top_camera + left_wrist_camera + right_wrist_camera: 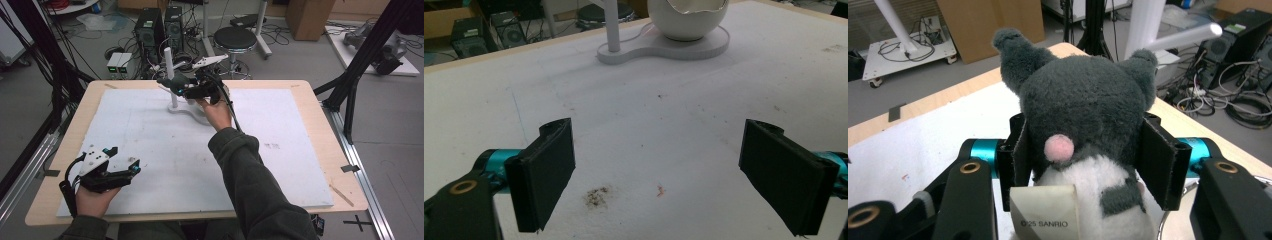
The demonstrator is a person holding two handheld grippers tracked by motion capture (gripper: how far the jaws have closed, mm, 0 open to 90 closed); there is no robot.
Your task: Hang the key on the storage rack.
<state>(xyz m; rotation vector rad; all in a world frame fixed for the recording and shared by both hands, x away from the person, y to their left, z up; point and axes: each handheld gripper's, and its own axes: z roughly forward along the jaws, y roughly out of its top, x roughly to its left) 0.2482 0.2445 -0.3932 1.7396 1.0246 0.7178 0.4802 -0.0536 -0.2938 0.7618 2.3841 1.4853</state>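
We find the right gripper reached out to the far side of the table, its two black jaws clamped on a dark grey plush toy whose white belly and pink tail face the right gripper view. The pads press the toy at both flanks, just below the ears, which we judge a sound hold: the soft body gives under pressure, so a squeeze at the waist keeps it from slipping or turning. A printed label hangs from the toy's back, towards the camera. In the high view the toy hangs above the white stand, close beside its upright post; in the left gripper view that same stand carries a white, egg-like cup with a broken-looking rim. We judge that the toy is held over the cup to be lowered into it, though whether it yet touches the cup we cannot tell. The left gripper rests low at the near left of the white mat, jaws spread wide with nothing between them, well apart from the stand; we take this as a parked, waiting position that keeps it out of the working arm's way.
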